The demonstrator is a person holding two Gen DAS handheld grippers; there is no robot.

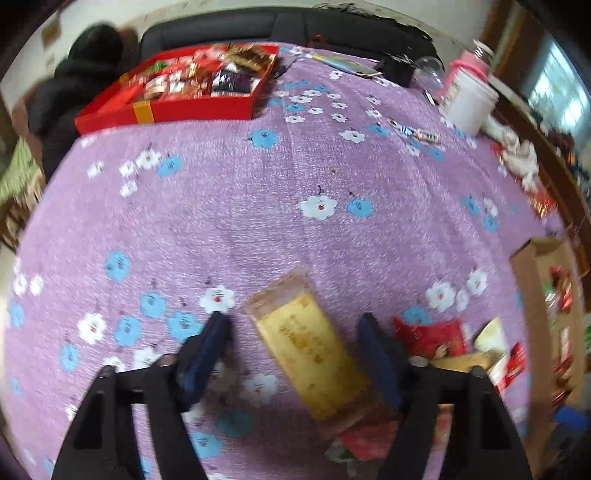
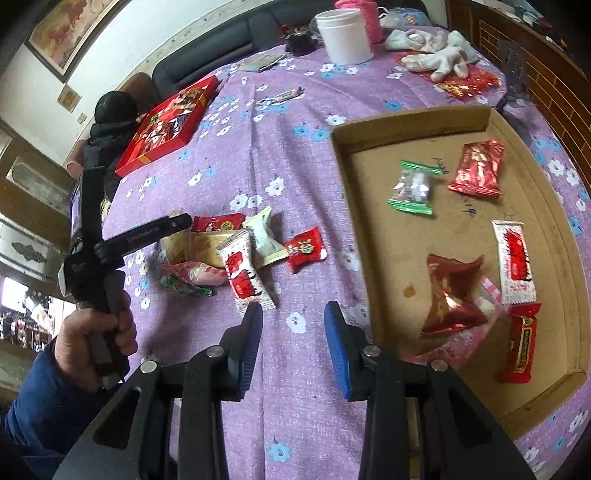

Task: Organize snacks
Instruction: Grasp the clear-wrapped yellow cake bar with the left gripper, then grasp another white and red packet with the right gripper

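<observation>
A pile of wrapped snacks [image 2: 236,251] lies on the purple flowered tablecloth [image 2: 288,155]. My left gripper [image 1: 295,325] is open, its fingers on either side of a long yellow snack packet [image 1: 314,354] lying on the cloth; it also shows in the right wrist view [image 2: 173,225] at the pile's left edge. My right gripper [image 2: 293,314] is open and empty, above the cloth just in front of a red-and-white packet [image 2: 245,273]. A shallow cardboard tray [image 2: 410,129] to the right holds several snacks, among them a green-edged one [image 2: 412,188] and a red foil one [image 2: 452,299].
A red gift box [image 2: 155,157] of assorted sweets sits at the far left of the table, also in the left wrist view [image 1: 166,110]. A white jar [image 2: 345,33], a pink bottle [image 2: 360,14], white gloves [image 2: 436,55] and a loose candy [image 2: 288,95] lie at the far side.
</observation>
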